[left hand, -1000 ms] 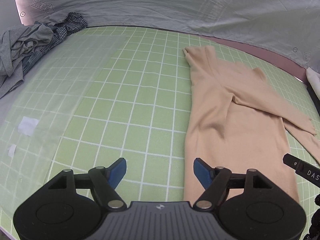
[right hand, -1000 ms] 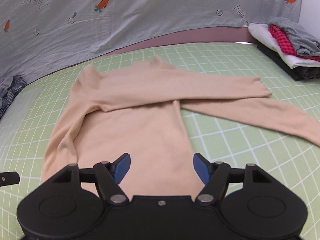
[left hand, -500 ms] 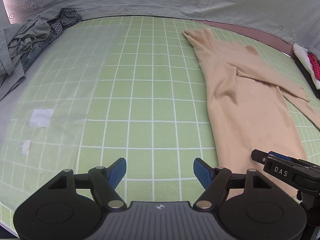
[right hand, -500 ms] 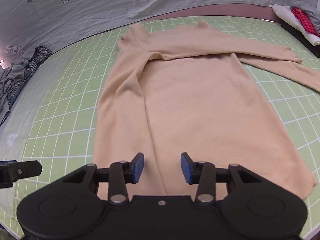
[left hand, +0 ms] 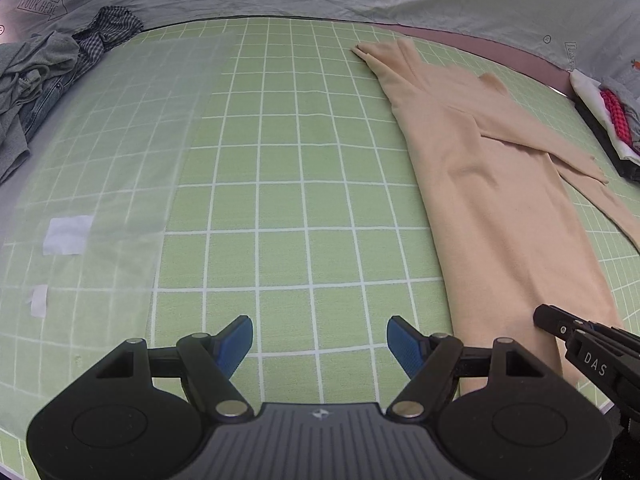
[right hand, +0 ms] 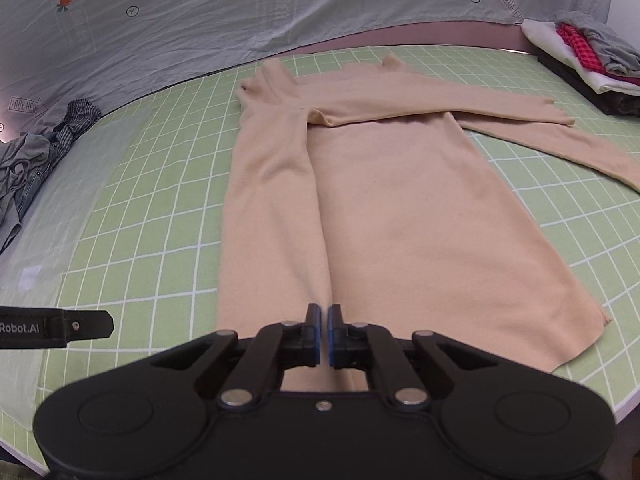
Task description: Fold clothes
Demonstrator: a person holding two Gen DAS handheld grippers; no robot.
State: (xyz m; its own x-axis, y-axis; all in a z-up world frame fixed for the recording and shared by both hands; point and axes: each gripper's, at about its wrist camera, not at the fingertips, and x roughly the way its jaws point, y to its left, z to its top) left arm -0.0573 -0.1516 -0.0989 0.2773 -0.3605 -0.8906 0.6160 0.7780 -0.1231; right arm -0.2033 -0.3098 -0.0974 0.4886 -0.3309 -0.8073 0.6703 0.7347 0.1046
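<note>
Green grid mat (right hand: pixel 160 184) holds beige sweater (right hand: pixel 400 220); right claw (right hand: pixel 324 334) closed.

Your left wrist cam sits low behind the left claw (left hand: pixel 320 340), looking fwd over the green grid mat (left hand: pixel 280 160) on the surface; the beige sweater (left hand: pixel 500 200) lies off to its right. Your right wrist cam sits behind the right claw (right hand: pixel 324 334), close over the sweater hem, facing along the garment twd the grey carrot-print sheet (right hand: pixel 200 20). Both views share sweater, mat, sheet, and each catches the other claw's edge.
</note>
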